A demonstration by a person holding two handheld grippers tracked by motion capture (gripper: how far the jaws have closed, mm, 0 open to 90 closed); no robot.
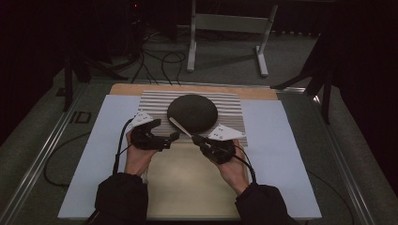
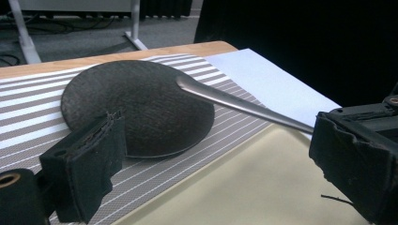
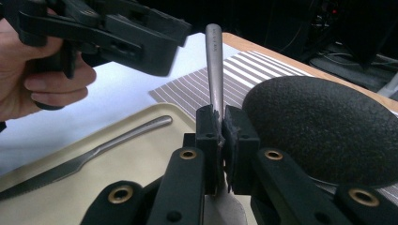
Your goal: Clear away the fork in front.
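Observation:
A dark round disc [image 1: 192, 112] [image 2: 136, 103] [image 3: 324, 126] lies on a striped placemat [image 1: 230, 105] [image 2: 28, 93]. My right gripper [image 1: 197, 139] [image 3: 220, 126] is shut on the neck of a metal utensil [image 1: 179, 126] [image 2: 234, 103] [image 3: 213, 61]. Its handle slants up and left over the disc's near edge. My left gripper [image 1: 164, 130] [image 2: 220, 154] is open just left of that handle, with its jaws wide apart and nothing between them. A table knife [image 3: 94, 154] lies on the cream mat [image 1: 187, 183] [image 3: 141, 159] below the left hand [image 3: 42, 84].
A pale blue sheet [image 1: 272, 136] covers the table on both sides of the mats. A strip of wooden edge [image 1: 141, 88] shows at the back. Beyond it on the floor are a white frame stand [image 1: 225, 23] and loose cables [image 1: 159, 61].

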